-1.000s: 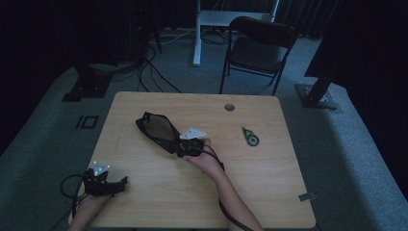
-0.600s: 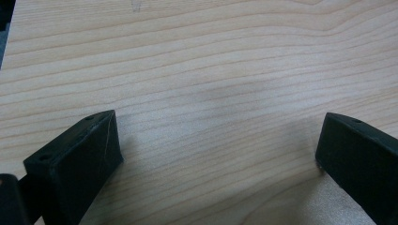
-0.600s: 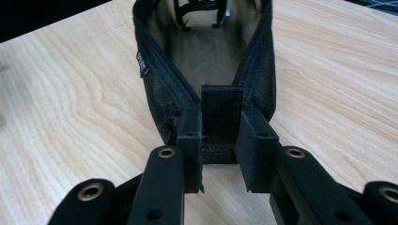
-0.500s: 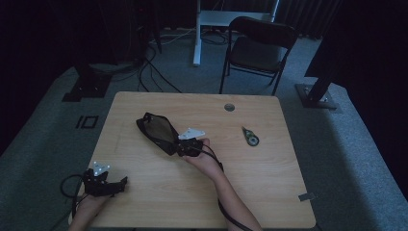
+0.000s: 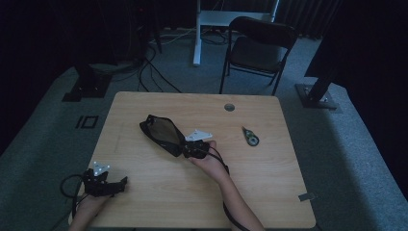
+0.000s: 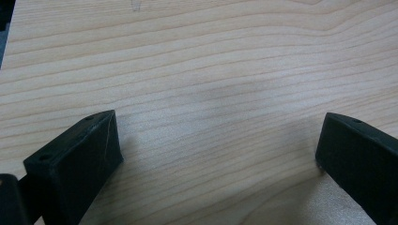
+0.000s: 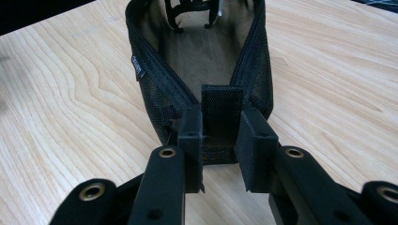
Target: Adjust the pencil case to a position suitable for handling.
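Dim room, grey carpet, folding chair at top centre behind a pale wood bench. Small round item, probably a tape dispenser, lying right of centre on bench; too small to tell for sure.

Pouch: black mesh, open-mouthed, lying just left of frame centre in high view. Long axis running from upper left to lower right, toward right tool. Something dark and framed visible inside at far end in right gripper view; not identified.

Right tool: closed on pouch, jaws having just drawn shut, now clamped either side of a mesh tab at near end of pouch. Tab upright between the pads; pouch stretching straight away from tool toward top of frame. Grip at the very end, so rest of pouch lying unsupported on bench.

Left tool: lower left of high view, well apart from pouch, resting at bench edge. Left tool open wide, bare wood grain between jaws, nothing held.

Judgement: pouch lies up and left of right tool, in line with it, so a pull toward lower right would drag pouch lengthwise. Right hand far nearer; left would need to cross toward centre to steady or open the mouth.
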Demonstrator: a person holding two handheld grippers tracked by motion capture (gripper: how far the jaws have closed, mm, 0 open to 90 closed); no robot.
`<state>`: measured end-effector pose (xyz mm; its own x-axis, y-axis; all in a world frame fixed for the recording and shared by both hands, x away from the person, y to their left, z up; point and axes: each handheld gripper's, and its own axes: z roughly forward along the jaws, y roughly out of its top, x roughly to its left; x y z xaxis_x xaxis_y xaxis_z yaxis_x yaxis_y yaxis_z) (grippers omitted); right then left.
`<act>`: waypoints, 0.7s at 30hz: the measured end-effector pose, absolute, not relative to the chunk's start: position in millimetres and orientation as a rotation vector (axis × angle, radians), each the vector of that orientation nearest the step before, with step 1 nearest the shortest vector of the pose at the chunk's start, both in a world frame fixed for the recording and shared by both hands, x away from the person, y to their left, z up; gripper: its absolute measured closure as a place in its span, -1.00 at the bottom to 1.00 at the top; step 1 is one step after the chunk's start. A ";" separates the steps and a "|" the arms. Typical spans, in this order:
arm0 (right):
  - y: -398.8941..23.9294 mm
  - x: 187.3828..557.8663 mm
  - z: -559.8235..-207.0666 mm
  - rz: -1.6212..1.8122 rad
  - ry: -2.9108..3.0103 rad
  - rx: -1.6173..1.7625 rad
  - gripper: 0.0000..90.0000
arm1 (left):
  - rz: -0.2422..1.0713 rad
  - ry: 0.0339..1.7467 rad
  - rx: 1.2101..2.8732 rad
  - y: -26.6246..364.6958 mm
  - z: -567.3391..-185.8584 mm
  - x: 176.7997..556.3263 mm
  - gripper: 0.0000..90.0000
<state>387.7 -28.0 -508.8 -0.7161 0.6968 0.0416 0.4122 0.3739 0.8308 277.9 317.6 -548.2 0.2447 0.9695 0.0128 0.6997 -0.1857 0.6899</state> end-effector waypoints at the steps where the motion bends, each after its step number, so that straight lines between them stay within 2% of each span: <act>1: -29.6 387.2 -508.9 1.268 2.319 0.975 0.62 | 0.622 1.517 1.958 317.6 -548.2 277.9 -0.99; 21: -68.9 375.4 -509.7 1.265 2.285 1.023 0.62 | 0.622 1.517 1.958 317.6 -548.2 277.9 -0.99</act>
<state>375.4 -68.9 -509.7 -0.6853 0.7265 0.0506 0.4282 0.3458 0.8349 277.9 317.6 -548.2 0.2447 0.9695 0.0129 0.6996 -0.1857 0.6899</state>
